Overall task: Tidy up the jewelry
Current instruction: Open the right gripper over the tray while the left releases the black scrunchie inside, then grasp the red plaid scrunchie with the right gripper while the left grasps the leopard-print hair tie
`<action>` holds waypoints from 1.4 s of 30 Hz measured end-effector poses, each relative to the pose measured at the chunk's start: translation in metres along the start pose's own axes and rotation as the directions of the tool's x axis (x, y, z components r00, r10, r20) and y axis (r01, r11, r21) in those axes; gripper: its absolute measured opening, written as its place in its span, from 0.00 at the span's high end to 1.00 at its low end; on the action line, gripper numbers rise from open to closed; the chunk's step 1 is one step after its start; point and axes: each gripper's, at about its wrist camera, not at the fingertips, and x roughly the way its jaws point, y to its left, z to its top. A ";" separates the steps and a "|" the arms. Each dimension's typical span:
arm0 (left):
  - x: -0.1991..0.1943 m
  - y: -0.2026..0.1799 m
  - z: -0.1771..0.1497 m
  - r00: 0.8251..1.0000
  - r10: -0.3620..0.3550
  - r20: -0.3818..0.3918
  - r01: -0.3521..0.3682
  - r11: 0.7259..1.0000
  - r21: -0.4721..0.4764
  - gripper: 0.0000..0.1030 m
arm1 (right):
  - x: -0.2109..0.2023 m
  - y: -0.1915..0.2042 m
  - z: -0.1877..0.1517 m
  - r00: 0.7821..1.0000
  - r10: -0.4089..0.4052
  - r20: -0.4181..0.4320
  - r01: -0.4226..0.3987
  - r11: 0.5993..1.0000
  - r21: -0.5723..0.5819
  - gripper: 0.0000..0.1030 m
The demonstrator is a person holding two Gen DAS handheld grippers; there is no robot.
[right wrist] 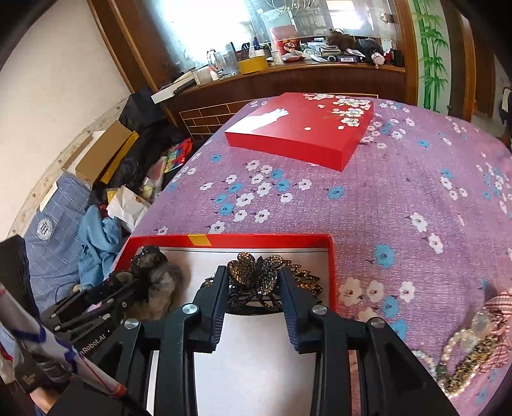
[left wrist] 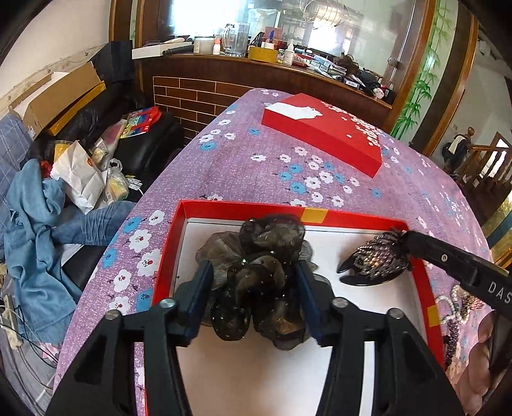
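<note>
Left gripper [left wrist: 252, 288] straddled dark organza scrunchie [left wrist: 256, 275] in red box [left wrist: 224, 206], jaws parted, pads not pressing. Soft, light, compressible: grab anywhere mid-bunch. Right gripper [right wrist: 252, 289] slack around rhinestone hair clip [right wrist: 256, 278] at box's 3 o'clock. Rigid, stones fragile: take by body.

Bright window [left wrist: 204, 16] above cluttered wooden counter [left wrist: 256, 64], white wall [right wrist: 48, 80], black sofa [left wrist: 150, 137].

Scrunchie [left wrist: 256, 275] lay left of hair clip [right wrist: 256, 281] inside open box [left wrist: 224, 206], lid [left wrist: 323, 131] behind on table [left wrist: 256, 179], beads [right wrist: 467, 355] right of box.
</note>
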 end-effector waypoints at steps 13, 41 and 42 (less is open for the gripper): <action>-0.062 -0.032 -0.024 0.994 -0.049 0.093 0.049 0.999 0.007 0.45 | -0.081 -0.022 -0.035 0.996 0.016 0.084 -0.017 1.000 0.009 0.54; -0.078 -0.208 -0.175 0.973 -0.228 0.022 0.209 0.922 0.325 0.40 | -0.144 -0.240 -0.089 0.976 -0.217 0.033 0.175 0.858 0.483 0.55; -0.079 -0.208 -0.175 0.973 -0.229 0.021 0.210 0.922 0.325 0.40 | -0.136 -0.240 -0.084 0.977 -0.210 0.024 0.174 0.867 0.467 0.55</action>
